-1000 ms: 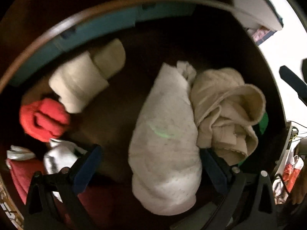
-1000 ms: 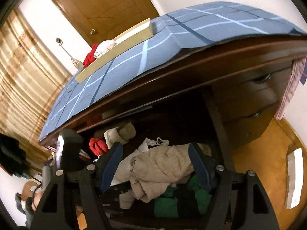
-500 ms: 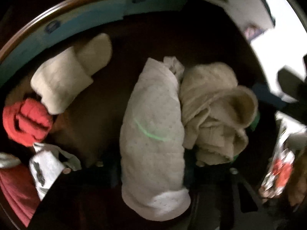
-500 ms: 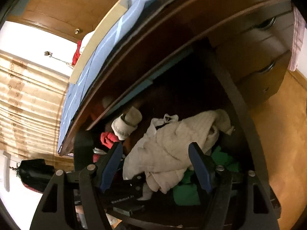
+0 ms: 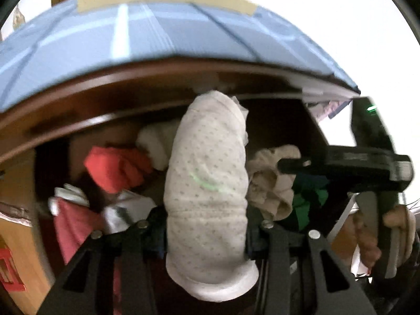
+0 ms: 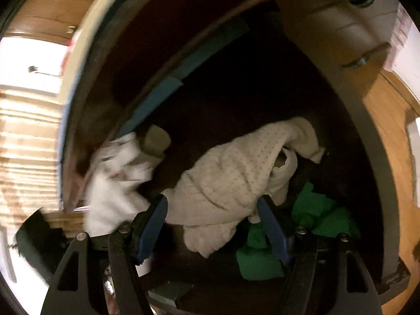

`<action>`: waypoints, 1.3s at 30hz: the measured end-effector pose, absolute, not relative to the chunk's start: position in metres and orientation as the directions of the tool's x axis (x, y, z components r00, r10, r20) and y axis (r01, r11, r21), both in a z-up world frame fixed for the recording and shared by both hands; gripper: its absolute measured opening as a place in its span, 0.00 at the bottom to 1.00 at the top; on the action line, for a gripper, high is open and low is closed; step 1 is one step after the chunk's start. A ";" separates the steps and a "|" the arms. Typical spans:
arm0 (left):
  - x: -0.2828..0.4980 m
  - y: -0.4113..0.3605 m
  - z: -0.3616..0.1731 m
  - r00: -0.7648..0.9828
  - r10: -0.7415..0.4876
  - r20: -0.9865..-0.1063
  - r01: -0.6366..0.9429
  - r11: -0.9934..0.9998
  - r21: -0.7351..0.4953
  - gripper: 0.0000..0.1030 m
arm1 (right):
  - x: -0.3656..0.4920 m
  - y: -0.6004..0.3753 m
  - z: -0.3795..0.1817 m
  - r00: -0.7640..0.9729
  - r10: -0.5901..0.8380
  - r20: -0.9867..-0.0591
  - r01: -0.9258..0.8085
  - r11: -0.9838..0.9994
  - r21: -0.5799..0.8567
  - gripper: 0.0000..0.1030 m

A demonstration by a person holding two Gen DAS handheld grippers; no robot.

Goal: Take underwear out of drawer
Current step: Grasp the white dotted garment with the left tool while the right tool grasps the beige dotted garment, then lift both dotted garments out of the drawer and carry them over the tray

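Dresser (image 5: pixel 78 110): dark wood; blue checked cloth (image 5: pixel 157 31) on top
Room: wood floor (image 6: pixel 388 131); white wall
Drawer (image 6: pixel 367 141): open; red, white, beige, green clothes inside
Underwear (image 5: pixel 207 178): pale dotted roll, above the drawer, upright
Left gripper (image 5: pixel 207 233): fingers closing, pinching the underwear
Right gripper (image 6: pixel 215 225): fingers spread over beige cloth (image 6: pixel 236 173), holding nothing

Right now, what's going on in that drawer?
A person works two handheld grippers at an open drawer full of clothes. The left gripper is closing on a dotted white garment clamped between its fingers, apparently raised above the pile. The right gripper is open, poised over a cream dotted garment next to green cloth, not gripping it yet.
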State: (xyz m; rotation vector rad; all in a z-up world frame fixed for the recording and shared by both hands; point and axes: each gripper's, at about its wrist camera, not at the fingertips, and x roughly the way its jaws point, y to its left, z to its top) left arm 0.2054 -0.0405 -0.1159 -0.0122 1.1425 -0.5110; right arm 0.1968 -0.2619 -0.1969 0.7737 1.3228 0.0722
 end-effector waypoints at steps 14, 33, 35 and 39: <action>0.217 0.000 -0.072 0.461 -0.419 -0.782 0.354 0.895 -0.270 0.40 | 0.240 -0.232 -0.231 0.207 0.423 -0.882 0.487 0.737 0.467 0.84; 0.219 0.009 -0.072 0.489 -0.415 -0.767 0.292 0.907 -0.305 0.40 | 0.208 -0.203 -0.184 0.301 0.358 -0.884 0.043 0.921 0.388 0.48; 0.218 0.006 -0.071 0.493 -0.413 -0.766 0.291 0.908 -0.302 0.40 | 0.199 -0.201 -0.167 0.356 0.350 -0.867 -0.006 0.928 0.372 0.48; 0.216 0.005 -0.067 0.517 -0.402 -0.756 0.282 0.914 -0.293 0.40 | 0.179 -0.208 -0.140 0.457 0.326 -0.828 -0.085 0.942 0.324 0.48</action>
